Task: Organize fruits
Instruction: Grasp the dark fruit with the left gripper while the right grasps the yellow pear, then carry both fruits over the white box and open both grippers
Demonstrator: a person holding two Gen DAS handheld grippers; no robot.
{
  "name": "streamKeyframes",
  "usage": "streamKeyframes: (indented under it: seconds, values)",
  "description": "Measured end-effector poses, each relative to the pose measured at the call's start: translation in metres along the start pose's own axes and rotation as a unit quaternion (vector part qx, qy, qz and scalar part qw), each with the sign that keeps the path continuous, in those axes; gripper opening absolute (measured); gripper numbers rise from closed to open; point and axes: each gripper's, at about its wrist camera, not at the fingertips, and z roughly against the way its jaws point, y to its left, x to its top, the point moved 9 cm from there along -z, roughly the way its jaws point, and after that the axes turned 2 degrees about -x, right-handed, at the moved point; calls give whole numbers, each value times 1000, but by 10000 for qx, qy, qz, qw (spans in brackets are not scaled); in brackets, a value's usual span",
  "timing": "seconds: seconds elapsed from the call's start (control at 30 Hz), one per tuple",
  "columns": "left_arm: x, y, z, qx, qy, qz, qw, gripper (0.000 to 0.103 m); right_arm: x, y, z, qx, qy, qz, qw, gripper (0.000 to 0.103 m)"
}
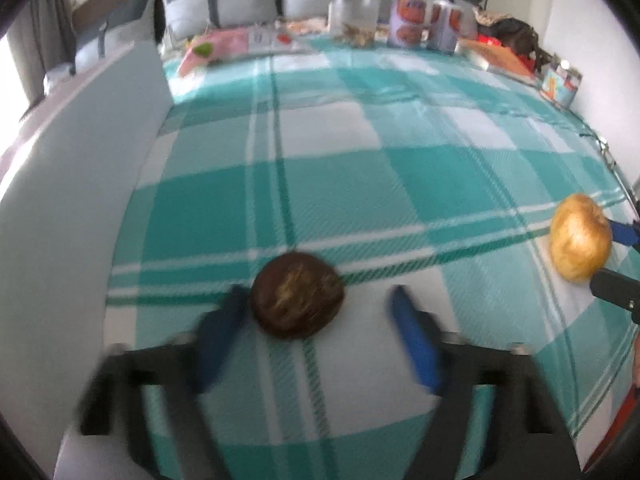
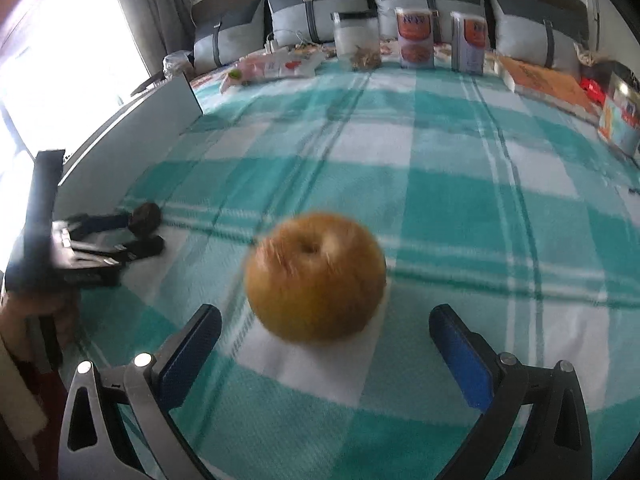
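A dark brown round fruit [image 1: 298, 295] lies on the teal checked cloth [image 1: 360, 168]. My left gripper [image 1: 320, 304] is open, its blue fingers on either side of this fruit; the left finger is close to it. A golden-brown pear [image 2: 316, 276] lies on the cloth ahead of my right gripper [image 2: 325, 320], which is open, its fingers wide apart beside the pear and not touching it. The pear also shows in the left wrist view [image 1: 580, 238], between the right gripper's fingertips. The left gripper and dark fruit [image 2: 145, 216] show at the left of the right wrist view.
A grey board [image 1: 80, 200] stands along the cloth's left edge. At the far end are a clear jar [image 1: 354, 16], printed cans [image 1: 410, 18], snack packets [image 1: 232, 44], an orange book [image 2: 544, 80] and grey cushions [image 2: 316, 12]. Another can [image 1: 560, 84] stands at the right edge.
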Motion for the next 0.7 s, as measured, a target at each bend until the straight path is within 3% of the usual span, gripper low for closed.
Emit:
streamKeyframes:
  seconds: [0.07, 0.13, 0.23, 0.3, 0.4, 0.5, 0.57, 0.63, 0.7]
  values:
    - [2, 1, 2, -29, 25, 44, 10000, 45, 7, 4, -6, -36, 114, 84, 9999, 97]
    - [1, 3, 10, -85, 55, 152, 9998, 45, 8, 4, -16, -129, 371, 114, 9992, 70]
    - [11, 4, 64, -599, -258, 637, 9958, 45, 13, 11, -11, -90, 410, 1, 9991, 70]
    - [22, 12, 104, -932, -441, 959, 9900, 45, 22, 31, -4, 262, 375, -39, 9989, 70]
    - [51, 55, 189, -1237, -922, 1615, 9747, 45, 54, 86, 10, 846, 229, 120, 9961, 70]
    - [72, 118, 236, -1029, -1290, 2075, 9642, 45, 103, 162, 24, 1498, 14, 398, 9879, 70]
    - [79, 179, 251, -580, -1398, 2451, 9576, 45, 136, 218, 29, 1873, -56, 685, 9799, 70]
    - [75, 232, 241, -158, -1221, 2780, 9527, 45, 163, 274, 26, 2103, -28, 1073, 9717, 70]
    - [60, 280, 210, 169, -765, 3090, 9478, 45, 181, 323, 9, 2123, 127, 1522, 9652, 70]
